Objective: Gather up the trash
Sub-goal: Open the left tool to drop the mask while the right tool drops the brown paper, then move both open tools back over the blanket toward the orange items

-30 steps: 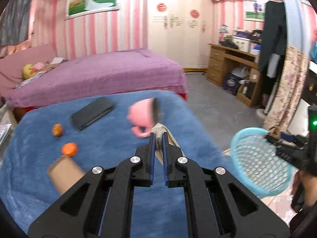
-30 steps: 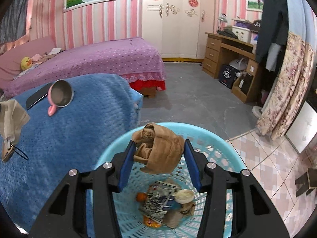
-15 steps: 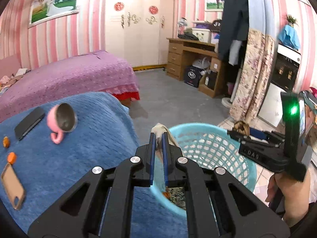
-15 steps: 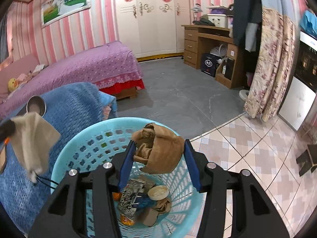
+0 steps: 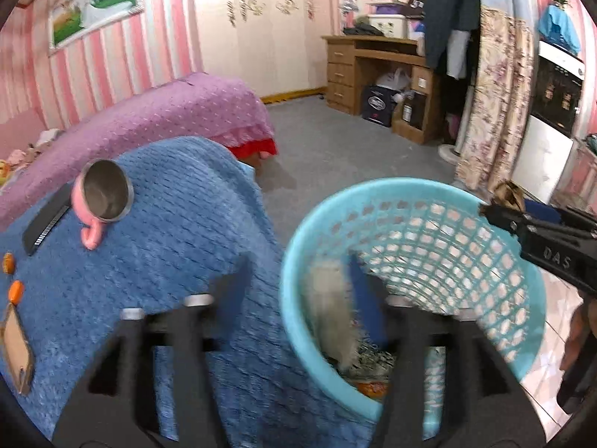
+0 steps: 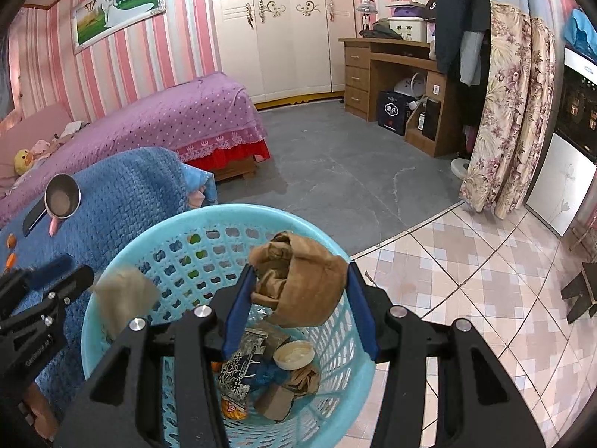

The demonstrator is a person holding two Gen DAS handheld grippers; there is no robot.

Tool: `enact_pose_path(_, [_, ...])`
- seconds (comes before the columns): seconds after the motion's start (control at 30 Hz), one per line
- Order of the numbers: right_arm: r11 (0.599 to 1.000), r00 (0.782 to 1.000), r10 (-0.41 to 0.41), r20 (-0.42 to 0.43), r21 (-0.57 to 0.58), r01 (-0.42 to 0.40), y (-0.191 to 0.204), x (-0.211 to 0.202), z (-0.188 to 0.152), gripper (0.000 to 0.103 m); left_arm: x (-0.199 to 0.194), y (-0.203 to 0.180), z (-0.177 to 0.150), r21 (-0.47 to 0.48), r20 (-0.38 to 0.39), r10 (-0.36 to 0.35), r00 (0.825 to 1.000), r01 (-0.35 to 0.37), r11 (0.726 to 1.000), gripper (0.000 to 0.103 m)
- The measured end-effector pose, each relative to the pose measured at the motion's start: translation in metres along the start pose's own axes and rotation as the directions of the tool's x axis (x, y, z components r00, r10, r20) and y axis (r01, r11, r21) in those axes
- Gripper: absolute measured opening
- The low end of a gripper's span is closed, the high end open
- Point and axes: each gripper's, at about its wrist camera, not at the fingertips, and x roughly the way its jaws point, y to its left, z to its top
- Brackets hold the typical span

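Left gripper (image 5: 298,291) jaws just opening wide, beige scrap (image 5: 332,321) loose over basket (image 5: 406,194), right gripper (image 6: 298,298) clamping crumpled brown paper (image 6: 302,280)

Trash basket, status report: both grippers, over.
Left gripper jaws just opened, beige scrap dropping free into the blue basket. Right gripper shut on crumpled brown paper above the basket. Nothing in the way.

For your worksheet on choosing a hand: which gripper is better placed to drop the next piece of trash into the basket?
Right. The right gripper holds crumpled brown paper over the blue basket; the left gripper has just opened, releasing its beige scrap.
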Motion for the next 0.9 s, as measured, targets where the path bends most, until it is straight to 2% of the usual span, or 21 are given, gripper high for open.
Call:
enact_pose_path(0.07, [1.000,1.000,-0.001,-0.005,-0.008,0.001,0.003,0.001,-0.001,0.050,-0.001,0.006,0.001,-0.013,0.009,0.012,1.000,-0.012,1.000,0.071])
enact_pose_path(0.13, [1.000,1.000,-0.002,-0.007,-0.013,0.002,0.004,0.002,0.001,0.050,0.000,0.015,0.002,-0.040,0.004,0.018,1.000,-0.018,0.999,0.084])
enact_pose_path(0.23, [1.000,1.000,-0.002,-0.007,-0.013,0.002,0.006,0.003,0.002,0.051,-0.001,0.028,0.001,-0.077,0.014,0.045,0.999,-0.044,0.996,0.090])
enact_pose_path(0.43, [0.999,1.000,-0.009,-0.012,-0.042,0.009,0.020,0.004,0.004,0.052,-0.010,0.060,-0.001,-0.123,0.013,0.088,0.996,-0.086,0.989,0.095])
enact_pose_path(0.57, [0.999,0.999,-0.035,0.012,-0.035,0.035,0.025,-0.001,0.005,0.077,-0.021,0.076,0.000,-0.135,0.029,0.122,0.992,-0.117,0.984,0.097])
enact_pose_path(0.73, [0.998,0.998,-0.061,0.029,-0.023,0.062,0.032,-0.007,0.009,0.084,-0.035,0.093,-0.002,-0.141,0.039,0.157,0.987,-0.150,0.979,0.097])
enact_pose_path(0.77, [0.997,0.997,-0.070,0.033,-0.021,0.070,0.035,-0.008,0.010,0.092,-0.037,0.097,-0.002,-0.144,0.039,0.161,0.986,-0.154,0.978,0.097])
enact_pose_path(0.8, [0.997,0.996,-0.075,0.038,-0.020,0.076,0.038,-0.009,0.010,0.095,-0.040,0.102,-0.004,-0.147,0.040,0.166,0.985,-0.158,0.976,0.097])
enact_pose_path(0.9, [0.996,0.996,-0.087,0.037,-0.030,0.088,0.047,-0.008,0.013,0.095,-0.046,0.114,-0.006,-0.151,0.039,0.187,0.982,-0.180,0.972,0.097])
